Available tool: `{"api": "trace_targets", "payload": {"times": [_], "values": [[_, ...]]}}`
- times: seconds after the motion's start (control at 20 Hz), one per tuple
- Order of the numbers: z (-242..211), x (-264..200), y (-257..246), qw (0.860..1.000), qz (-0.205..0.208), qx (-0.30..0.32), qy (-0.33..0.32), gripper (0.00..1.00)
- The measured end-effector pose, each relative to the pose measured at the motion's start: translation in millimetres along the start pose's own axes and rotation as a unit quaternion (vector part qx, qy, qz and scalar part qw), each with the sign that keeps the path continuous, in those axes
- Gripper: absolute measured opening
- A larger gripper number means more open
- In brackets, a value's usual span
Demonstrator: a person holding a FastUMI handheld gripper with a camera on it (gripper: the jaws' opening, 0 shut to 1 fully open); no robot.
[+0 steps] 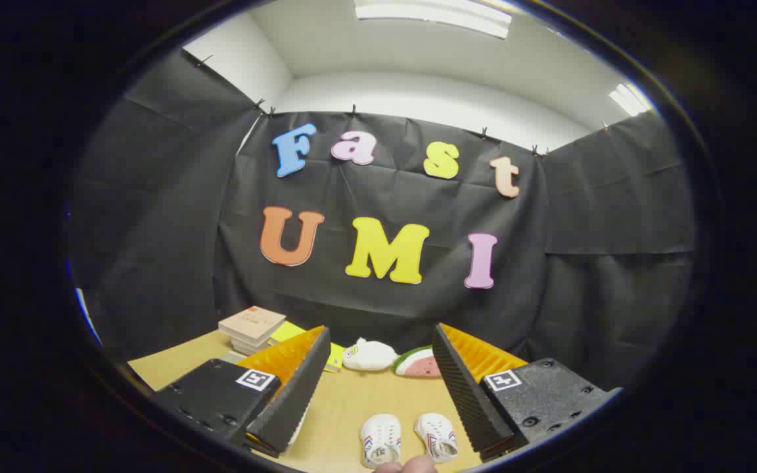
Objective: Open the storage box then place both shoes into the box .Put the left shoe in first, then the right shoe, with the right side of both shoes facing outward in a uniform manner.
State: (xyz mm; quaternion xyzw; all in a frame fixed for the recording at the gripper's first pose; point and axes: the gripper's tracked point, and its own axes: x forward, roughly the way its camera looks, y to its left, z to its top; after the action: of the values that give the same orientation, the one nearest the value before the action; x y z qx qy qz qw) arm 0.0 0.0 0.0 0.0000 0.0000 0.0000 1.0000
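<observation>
Two small white shoes stand side by side on the tan table, toes pointing away from me: one shoe [380, 439] on the left and the other shoe [437, 435] on the right. They lie low between my fingers, closer to the right finger. My gripper [378, 394] is open, held above the table, with nothing between its fingers. A fingertip of a person's hand [408, 466] shows just behind the shoes' heels.
At the back of the table [352, 407] by the black cloth wall lie a white plush toy [369, 355] and a watermelon-slice toy [418, 362]. A stack of books [251, 328] and a yellow flat item [286, 332] sit at the back left.
</observation>
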Motion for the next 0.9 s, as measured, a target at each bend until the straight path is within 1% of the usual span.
{"api": "trace_targets", "payload": {"times": [0.7, 0.9], "values": [[3, 10, 15, 0.999, 0.040, 0.015, 0.002, 1.00], [7, 12, 13, 0.999, 0.043, 0.018, 0.000, 1.00]]}}
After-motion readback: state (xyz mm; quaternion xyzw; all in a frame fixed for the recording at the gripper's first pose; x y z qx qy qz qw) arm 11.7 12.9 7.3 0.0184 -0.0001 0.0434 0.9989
